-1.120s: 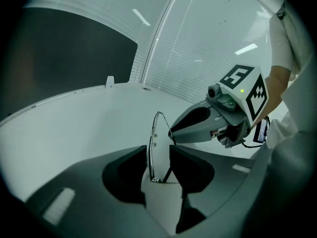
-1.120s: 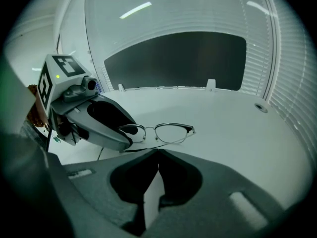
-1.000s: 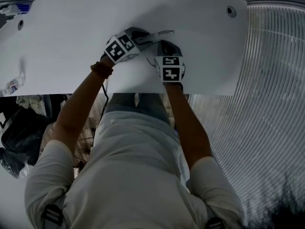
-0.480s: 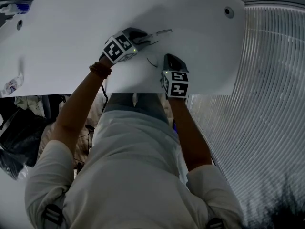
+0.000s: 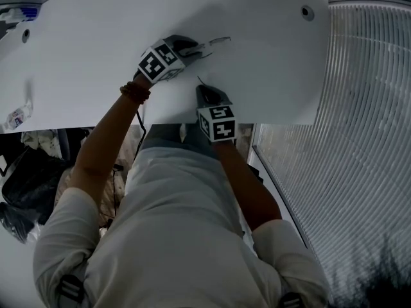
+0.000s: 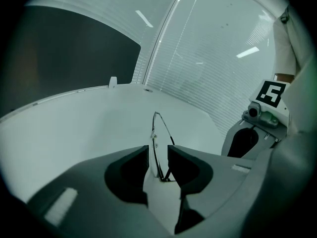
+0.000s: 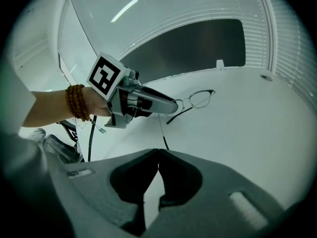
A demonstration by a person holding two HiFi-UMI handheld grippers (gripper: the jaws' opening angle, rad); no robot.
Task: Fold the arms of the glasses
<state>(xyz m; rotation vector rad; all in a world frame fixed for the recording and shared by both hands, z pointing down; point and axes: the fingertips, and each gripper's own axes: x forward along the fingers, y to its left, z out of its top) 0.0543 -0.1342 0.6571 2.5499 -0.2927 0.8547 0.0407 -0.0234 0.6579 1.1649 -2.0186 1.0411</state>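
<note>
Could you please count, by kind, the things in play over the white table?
Glasses: 1
Grippers: 2 (left gripper, jaws closing with the glasses between them; right gripper, jaws together, empty)
Total: 3

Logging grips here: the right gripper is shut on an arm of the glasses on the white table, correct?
Not quite. The right gripper is shut, but on nothing. The right gripper view shows its jaws together and empty, with the glasses lying ahead of them on the white table.
</note>
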